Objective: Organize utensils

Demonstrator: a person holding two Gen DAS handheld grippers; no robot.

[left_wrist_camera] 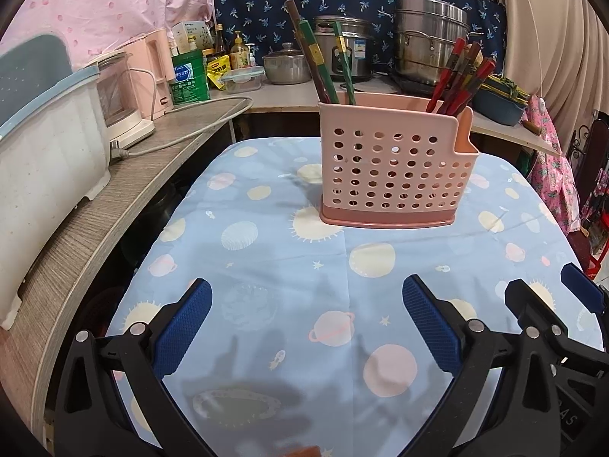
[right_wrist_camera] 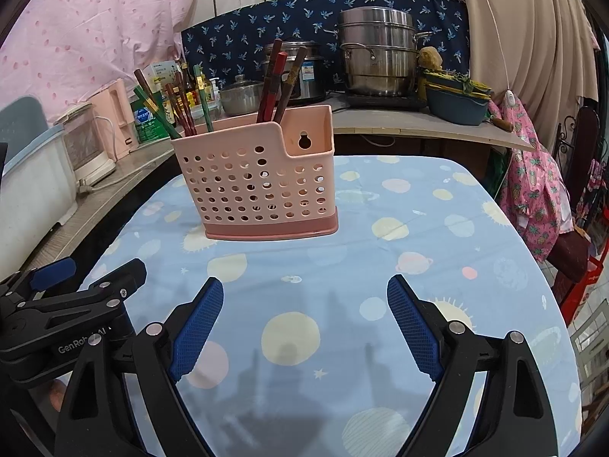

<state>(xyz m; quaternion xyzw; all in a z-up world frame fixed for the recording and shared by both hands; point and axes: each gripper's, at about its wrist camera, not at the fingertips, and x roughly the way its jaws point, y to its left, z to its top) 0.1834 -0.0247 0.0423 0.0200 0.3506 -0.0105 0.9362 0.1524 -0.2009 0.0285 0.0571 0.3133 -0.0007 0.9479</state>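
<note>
Though both claws empty, holder (left_wrist_camera: 396, 175) ahead.

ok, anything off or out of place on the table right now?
Nothing stands out. The pink utensil holder stands upright on the tablecloth, chopsticks all inside it and leaning loosely. No spills, nothing loose on the cloth. Left gripper and right gripper are open and empty.

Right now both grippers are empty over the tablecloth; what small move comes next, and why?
Probably none beyond backing away. The green and red chopsticks all stand in the pink perforated plastic holder, sorted by end, and nothing lies loose on the blue planet-print tablecloth. Left gripper and right gripper are open.
</note>
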